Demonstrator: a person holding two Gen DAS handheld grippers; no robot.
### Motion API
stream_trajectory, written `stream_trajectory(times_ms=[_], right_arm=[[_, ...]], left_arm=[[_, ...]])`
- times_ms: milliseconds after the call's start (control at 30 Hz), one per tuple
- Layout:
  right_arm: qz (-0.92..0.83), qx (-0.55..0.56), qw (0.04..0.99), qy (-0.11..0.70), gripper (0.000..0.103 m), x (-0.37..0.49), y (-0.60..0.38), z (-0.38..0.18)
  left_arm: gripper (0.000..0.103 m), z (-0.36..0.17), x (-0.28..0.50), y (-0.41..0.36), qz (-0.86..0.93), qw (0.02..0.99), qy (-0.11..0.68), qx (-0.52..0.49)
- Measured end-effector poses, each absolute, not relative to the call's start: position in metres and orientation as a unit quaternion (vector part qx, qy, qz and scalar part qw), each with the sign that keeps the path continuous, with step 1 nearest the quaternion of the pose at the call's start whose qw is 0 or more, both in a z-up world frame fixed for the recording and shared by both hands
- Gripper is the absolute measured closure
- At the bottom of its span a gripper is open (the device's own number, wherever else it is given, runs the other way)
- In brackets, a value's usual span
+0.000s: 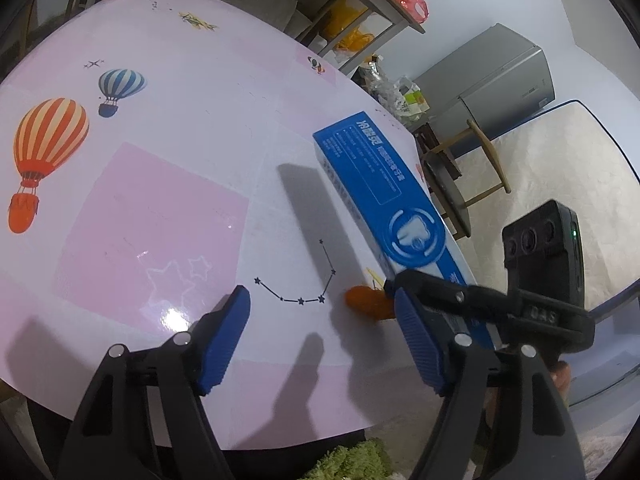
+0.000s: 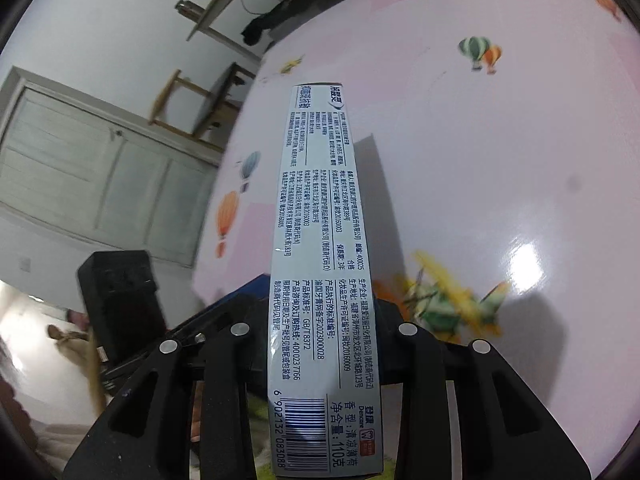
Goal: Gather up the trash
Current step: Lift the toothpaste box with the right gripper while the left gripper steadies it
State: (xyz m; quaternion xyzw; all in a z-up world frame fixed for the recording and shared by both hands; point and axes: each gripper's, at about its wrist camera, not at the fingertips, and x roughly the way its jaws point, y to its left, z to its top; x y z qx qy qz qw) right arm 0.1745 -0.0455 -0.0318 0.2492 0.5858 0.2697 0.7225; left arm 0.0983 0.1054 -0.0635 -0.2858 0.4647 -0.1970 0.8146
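A long blue and white toothpaste box (image 2: 320,240) is held lengthwise between the jaws of my right gripper (image 2: 320,312), raised above the pink table (image 2: 500,160). In the left wrist view the same box (image 1: 380,196) hangs over the table's right side, with the right gripper (image 1: 460,300) shut on its near end. My left gripper (image 1: 324,336) is open and empty, its blue pads (image 1: 224,340) low over the table's near edge, left of the box.
The table (image 1: 180,140) has a glossy pink cloth with balloon and plane prints. A wooden chair (image 1: 472,168), a grey fridge (image 1: 500,88) and a cluttered shelf (image 1: 360,20) stand beyond it. A green rug (image 1: 352,460) lies below.
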Motion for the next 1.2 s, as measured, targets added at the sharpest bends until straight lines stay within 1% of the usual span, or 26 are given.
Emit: stream_trajectory(times_ms=[467, 733, 933, 1000, 1067, 1200], right_arm=[[0.302, 0.263, 0.714, 0.574, 0.072, 0.162, -0.036, -0.022], [0.330, 0.260, 0.712, 0.563, 0.072, 0.160, -0.027, -0.018], [0.348, 0.243, 0.716, 0.555, 0.072, 0.152, -0.024, -0.009], [0.353, 0.235, 0.718, 0.553, 0.072, 0.150, -0.022, -0.006], [0.355, 0.229, 0.721, 0.550, 0.072, 0.148, -0.020, -0.004], [0.361, 0.227, 0.724, 0.542, 0.072, 0.145, -0.020, 0.001]], left_arm=[[0.031, -0.044, 0.100, 0.100, -0.208, 0.819, 0.447, -0.294], [0.031, -0.039, 0.110, 0.097, -0.262, 0.779, 0.441, -0.362], [0.031, -0.032, 0.115, 0.101, -0.272, 0.771, 0.426, -0.388], [0.034, -0.030, 0.117, 0.102, -0.275, 0.769, 0.421, -0.395], [0.040, -0.026, 0.119, 0.100, -0.278, 0.768, 0.418, -0.398], [0.044, -0.019, 0.118, 0.098, -0.284, 0.771, 0.411, -0.394]])
